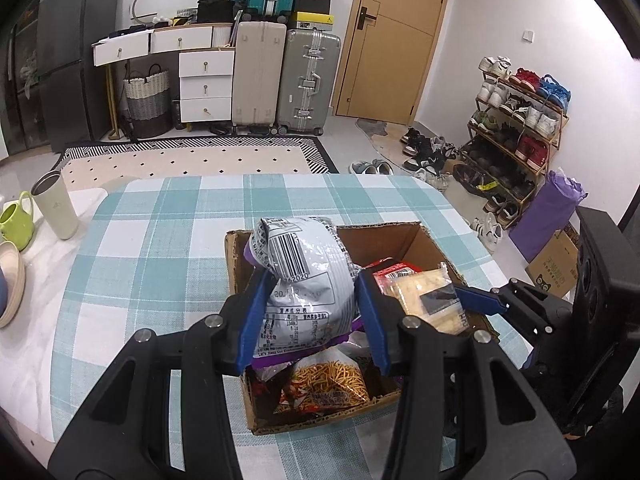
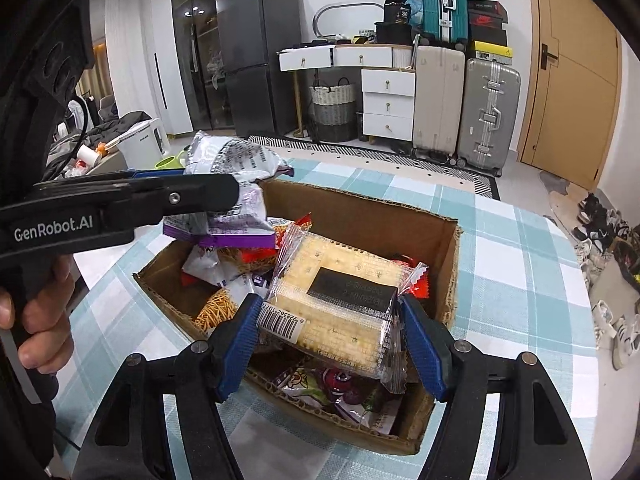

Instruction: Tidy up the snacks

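A brown cardboard box (image 1: pixel 404 236) (image 2: pixel 360 208) stands on the checked tablecloth and holds several snack packets. My left gripper (image 1: pixel 312 312) is shut on a silver and purple chip bag (image 1: pixel 304 276) and holds it above the box's left side; the bag also shows in the right wrist view (image 2: pixel 232 160). My right gripper (image 2: pixel 328 328) is shut on a clear pack of crackers (image 2: pixel 340 300) with a black label, held over the box's near side; the pack also shows in the left wrist view (image 1: pixel 428 292). A bag of fried sticks (image 1: pixel 332 380) lies in the box.
A beige tumbler (image 1: pixel 54 208), a green mug (image 1: pixel 16 222) and a bowl (image 1: pixel 10 280) stand at the table's left. A rug, suitcases (image 1: pixel 280 80), white drawers and a shoe rack (image 1: pixel 516 128) lie beyond the table.
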The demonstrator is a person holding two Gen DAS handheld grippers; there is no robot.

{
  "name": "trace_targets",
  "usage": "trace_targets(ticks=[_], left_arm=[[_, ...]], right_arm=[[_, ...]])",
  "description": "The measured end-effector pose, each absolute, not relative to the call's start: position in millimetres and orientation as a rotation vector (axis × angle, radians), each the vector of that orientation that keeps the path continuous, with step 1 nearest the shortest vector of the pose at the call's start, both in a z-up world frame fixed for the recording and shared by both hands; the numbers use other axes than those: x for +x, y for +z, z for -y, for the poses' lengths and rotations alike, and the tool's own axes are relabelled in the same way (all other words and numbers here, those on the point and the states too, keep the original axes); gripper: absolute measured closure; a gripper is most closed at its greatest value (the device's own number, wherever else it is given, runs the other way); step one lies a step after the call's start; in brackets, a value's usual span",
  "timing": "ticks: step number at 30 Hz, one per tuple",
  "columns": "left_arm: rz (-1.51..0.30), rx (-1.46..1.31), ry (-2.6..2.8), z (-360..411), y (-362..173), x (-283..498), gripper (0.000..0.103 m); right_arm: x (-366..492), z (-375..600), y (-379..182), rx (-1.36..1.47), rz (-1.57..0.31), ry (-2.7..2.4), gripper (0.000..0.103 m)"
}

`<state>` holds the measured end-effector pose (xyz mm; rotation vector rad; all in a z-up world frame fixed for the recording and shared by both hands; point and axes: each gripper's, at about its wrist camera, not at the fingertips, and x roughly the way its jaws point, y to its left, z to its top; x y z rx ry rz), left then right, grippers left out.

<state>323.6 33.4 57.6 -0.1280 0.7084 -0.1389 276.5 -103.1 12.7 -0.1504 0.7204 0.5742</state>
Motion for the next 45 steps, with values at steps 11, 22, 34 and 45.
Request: trace_targets(ticks=[11, 22, 34, 45], left_arm=[[-0.729, -0.119, -0.172, -16.4, 50.2, 329.8, 0.061], [-0.679, -0.104, -0.172, -2.6, 60.6, 309.0, 0.014], [-0.616, -0.096, -0.153, -10.2, 62.2, 246.3, 0.001], [-0.564, -0.054, -0.085, -13.1, 38.6, 186.0, 0.001]], right_arm=[[259.8, 122.0, 24.5, -0.175, -0.650, 0.524, 0.012], [244.5, 145.9, 21.5, -0.152, -0.653, 0.470, 0.002], [196.6, 175.9, 29.2, -0.027, -0.516, 0.465, 0.001], [139.5, 179.8, 35.8, -0.022, -0.407, 0.508, 0.001]])
